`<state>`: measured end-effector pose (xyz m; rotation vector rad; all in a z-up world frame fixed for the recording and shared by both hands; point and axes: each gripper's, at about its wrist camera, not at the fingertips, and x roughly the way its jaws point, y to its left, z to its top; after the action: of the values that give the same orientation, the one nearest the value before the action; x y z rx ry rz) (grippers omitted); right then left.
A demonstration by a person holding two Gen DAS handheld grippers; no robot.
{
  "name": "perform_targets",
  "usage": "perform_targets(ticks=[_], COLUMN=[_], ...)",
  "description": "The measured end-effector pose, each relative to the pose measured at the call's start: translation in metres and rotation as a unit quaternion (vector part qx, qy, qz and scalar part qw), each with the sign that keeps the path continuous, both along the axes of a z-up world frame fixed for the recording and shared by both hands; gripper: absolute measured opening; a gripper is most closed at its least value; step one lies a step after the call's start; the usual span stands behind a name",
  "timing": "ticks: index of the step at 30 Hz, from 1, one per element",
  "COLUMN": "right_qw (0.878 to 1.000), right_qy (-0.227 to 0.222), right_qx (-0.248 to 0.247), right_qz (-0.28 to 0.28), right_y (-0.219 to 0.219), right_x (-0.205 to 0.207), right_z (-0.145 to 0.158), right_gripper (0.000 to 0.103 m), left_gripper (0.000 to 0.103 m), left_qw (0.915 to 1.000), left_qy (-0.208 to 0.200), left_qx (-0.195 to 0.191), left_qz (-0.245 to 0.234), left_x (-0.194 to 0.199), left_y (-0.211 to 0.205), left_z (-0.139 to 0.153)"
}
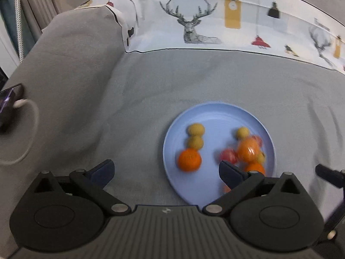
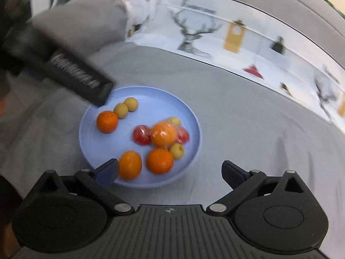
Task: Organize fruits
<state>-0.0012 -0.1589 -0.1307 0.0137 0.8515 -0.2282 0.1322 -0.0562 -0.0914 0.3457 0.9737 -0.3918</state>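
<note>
A light blue plate (image 1: 215,116) (image 2: 151,92) lies on a grey sheet and holds several fruits. At its left are one orange (image 1: 189,159) (image 2: 107,121) and two small yellow-brown fruits (image 1: 195,129) (image 2: 126,107). At its right is a heap of oranges (image 2: 163,134), red fruits (image 2: 141,134) and small yellow fruits (image 2: 176,150), some in clear wrap. My left gripper (image 1: 166,170) is open and empty at the plate's near left edge. My right gripper (image 2: 170,171) is open and empty over the plate's near edge. The left gripper's body (image 2: 71,71) shows in the right wrist view, above the plate's far left rim.
The grey sheet (image 1: 129,99) covers a bed. A white printed cloth with deer and lamps (image 1: 194,21) runs along the back. A grey pillow (image 1: 71,34) lies at the back left. A phone with a white cable (image 1: 13,101) lies at the far left.
</note>
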Motion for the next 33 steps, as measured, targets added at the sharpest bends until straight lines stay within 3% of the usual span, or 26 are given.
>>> perform_targets(ticks=[4,10,20,33], right_qw=[0.998,0.994,0.994,0.993], right_qy=[-0.024,-0.058,-0.101,-0.090], right_qx=[0.024,0.024,0.000,0.009], right_qz=[-0.053,-0.085,-0.051,-0.072], right_y=[0.004,0.017,0.045,0.046], right_x=[-0.027,-0.069,-0.097,-0.098], right_z=[0.017,0.036,0.055,0.061], right_gripper=[0.102,0.102,0.102,0.102], left_gripper=[0.103,0.103,0.103,0.103], left_qw=[0.9998,0.9992,0.9995,0.9995], left_qy=[-0.011,-0.032,-0.029,-0.032], left_qx=[0.014,0.014,0.009,-0.007], left_qz=[-0.008,-0.017,0.003,0.005], left_x=[-0.029,-0.076,-0.105,-0.111], left_y=[0.016,0.034,0.056,0.062], left_z=[0.015,0.029,0.031,0.042])
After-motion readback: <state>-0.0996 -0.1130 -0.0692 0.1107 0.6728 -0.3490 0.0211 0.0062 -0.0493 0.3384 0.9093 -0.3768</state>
